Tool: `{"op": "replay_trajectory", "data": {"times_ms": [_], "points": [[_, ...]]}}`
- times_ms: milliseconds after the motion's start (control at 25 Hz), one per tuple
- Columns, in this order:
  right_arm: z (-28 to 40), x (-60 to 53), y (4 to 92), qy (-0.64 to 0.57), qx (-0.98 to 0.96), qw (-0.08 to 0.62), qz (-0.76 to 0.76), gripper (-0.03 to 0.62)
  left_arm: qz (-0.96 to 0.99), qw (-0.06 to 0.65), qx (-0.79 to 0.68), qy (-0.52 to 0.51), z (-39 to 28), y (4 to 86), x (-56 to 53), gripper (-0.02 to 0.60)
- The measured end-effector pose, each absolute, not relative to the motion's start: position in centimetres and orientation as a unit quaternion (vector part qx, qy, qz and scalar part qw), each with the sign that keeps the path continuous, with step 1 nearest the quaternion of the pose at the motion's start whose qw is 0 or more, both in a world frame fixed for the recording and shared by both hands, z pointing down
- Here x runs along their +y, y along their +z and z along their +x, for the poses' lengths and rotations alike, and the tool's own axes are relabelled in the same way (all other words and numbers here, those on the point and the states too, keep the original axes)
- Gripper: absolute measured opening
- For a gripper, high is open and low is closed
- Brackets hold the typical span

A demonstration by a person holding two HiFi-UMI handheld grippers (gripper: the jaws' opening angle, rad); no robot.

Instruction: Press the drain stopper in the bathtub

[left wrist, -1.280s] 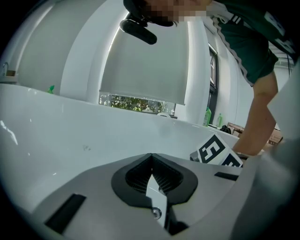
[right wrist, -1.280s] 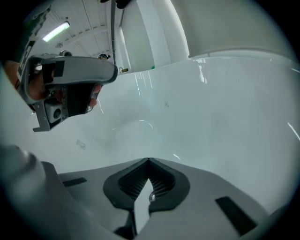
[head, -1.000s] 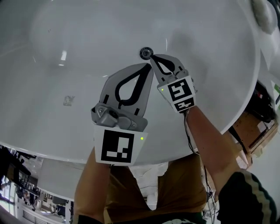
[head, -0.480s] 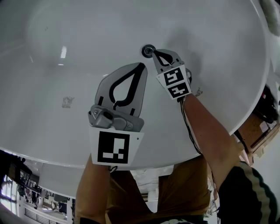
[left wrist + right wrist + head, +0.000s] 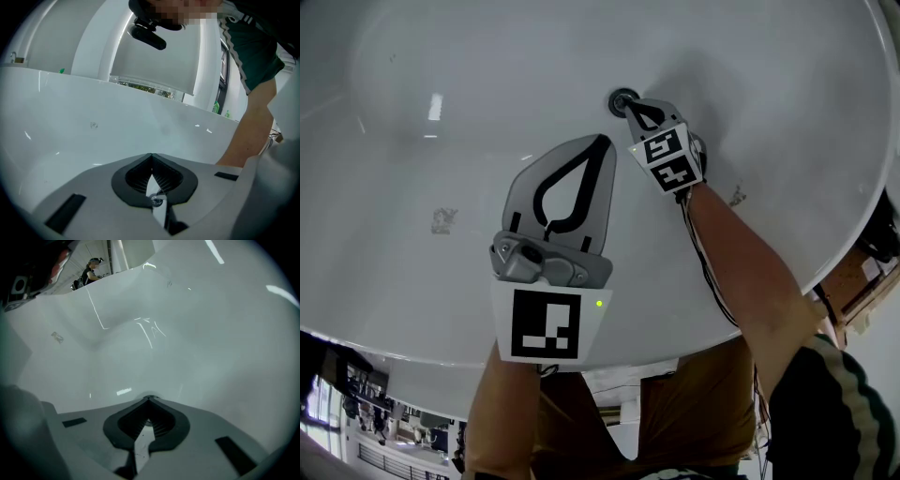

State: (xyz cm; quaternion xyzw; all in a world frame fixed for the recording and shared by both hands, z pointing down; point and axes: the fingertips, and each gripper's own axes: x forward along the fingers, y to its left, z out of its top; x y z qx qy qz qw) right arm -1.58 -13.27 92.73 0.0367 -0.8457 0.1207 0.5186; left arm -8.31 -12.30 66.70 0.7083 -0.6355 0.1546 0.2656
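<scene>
Head view: my right arm (image 5: pixel 741 258) reaches deep into the white bathtub (image 5: pixel 469 84), forearm stretched out straight and bare, a cable running along it. My right gripper (image 5: pixel 631 107) points steeply down toward the tub floor, with its marker cube (image 5: pixel 666 159) facing up at me. Jaws are pressed together with nothing between them; my right gripper view shows the same, tips meeting in a closed point (image 5: pixel 148 398).

The drain stopper (image 5: pixel 622 99) is a small dark round piece on the tub floor, near the far end. My closed right tip sits at its near edge. I cannot tell whether it is touching or just above.

My left gripper (image 5: pixel 602 142) is held nearer to me and higher, angled down more gently, tips aimed toward the drain but well short of it. Its jaws are closed too and empty (image 5: pixel 151 154). My left forearm (image 5: pixel 511 403) comes up from below, under the tub rim.
</scene>
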Motion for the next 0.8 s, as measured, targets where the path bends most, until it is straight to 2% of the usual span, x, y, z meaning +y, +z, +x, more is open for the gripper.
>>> {"op": "replay_trajectory", "data": {"times_ms": [240,800], "points": [[-2.1,-12.6,95.0,0.126,-0.838,0.53,0.037,0.012,0.712,0.294,-0.62,0.15,-8.7,67.8,-10.7,0.009],[-0.9,-12.3,97.8,0.093,-0.803,0.588,0.026,0.014,0.716,0.302,-0.615,0.136,-8.6,68.7,-10.6,0.009]]}}
